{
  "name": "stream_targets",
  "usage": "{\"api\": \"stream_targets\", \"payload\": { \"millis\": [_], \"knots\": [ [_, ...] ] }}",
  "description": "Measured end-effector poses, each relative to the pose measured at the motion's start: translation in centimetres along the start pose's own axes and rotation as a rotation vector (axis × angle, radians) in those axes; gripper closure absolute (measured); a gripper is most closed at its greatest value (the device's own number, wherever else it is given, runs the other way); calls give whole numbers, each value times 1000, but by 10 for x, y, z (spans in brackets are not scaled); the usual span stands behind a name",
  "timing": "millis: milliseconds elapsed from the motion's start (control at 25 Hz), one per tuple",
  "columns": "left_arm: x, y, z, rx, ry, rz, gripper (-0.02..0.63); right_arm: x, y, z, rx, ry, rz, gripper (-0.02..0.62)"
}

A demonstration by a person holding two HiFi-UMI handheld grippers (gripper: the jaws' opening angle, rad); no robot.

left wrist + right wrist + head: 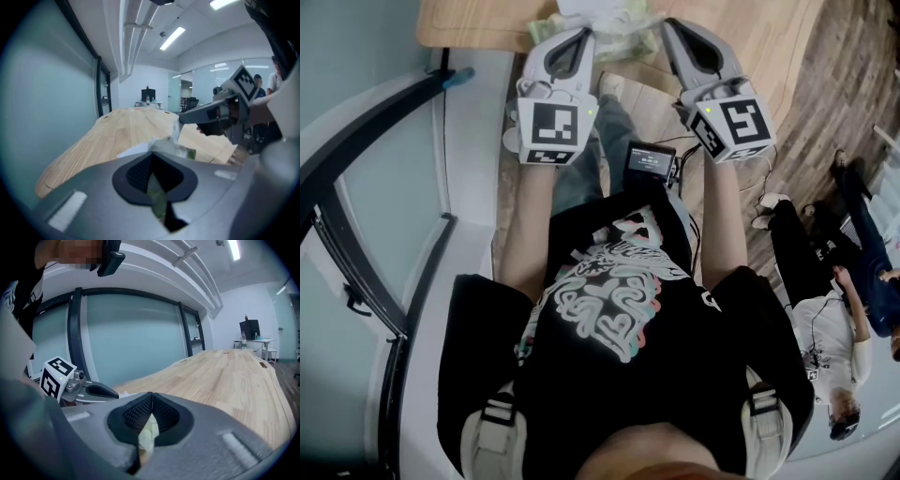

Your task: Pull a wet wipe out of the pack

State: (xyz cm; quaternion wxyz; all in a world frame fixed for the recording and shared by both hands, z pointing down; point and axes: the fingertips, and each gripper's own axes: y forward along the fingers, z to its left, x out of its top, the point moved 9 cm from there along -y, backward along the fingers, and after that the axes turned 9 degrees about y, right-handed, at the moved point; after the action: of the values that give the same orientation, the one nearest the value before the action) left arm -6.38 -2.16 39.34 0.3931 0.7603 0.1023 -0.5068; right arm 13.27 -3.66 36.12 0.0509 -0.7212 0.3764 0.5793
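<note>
Both forearms are held forward and parallel, with the grippers angled slightly down toward the near end of the table (478, 23). The left gripper (584, 36) is closed on the pack (623, 37): in the left gripper view, green film of the pack is seen pinched between the jaws. The right gripper (668, 26) is closed on the wet wipe (149, 432), a pale fold of which is seen clamped between its ribbed pads (161, 416). The two sets of tips are brought close together from either side of the pack. In the left gripper view the wipe is seen drawn up from the top of the pack to the right gripper's tip.

The pack is found on the table just beyond its near edge, between the two grippers. The rounded near-left corner of the table is seen to the left of the left gripper. Beyond the pack, a long stretch of bare wood is left open toward the far end.

The tabletop is made of light wood planks. A glass wall (131, 333) with dark frames is seen along the left side. A plank floor (853, 84) is seen to the right, where other people (834, 328) are placed. A desk with a monitor (251, 326) is seen at the far end of the room.
</note>
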Motion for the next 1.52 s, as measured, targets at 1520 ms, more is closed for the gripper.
{"api": "stream_targets", "payload": {
  "millis": [1520],
  "knots": [
    [14, -7, -7, -24, 5, -76, 615, -50, -44, -51, -280, 55, 33, 594]
  ]
}}
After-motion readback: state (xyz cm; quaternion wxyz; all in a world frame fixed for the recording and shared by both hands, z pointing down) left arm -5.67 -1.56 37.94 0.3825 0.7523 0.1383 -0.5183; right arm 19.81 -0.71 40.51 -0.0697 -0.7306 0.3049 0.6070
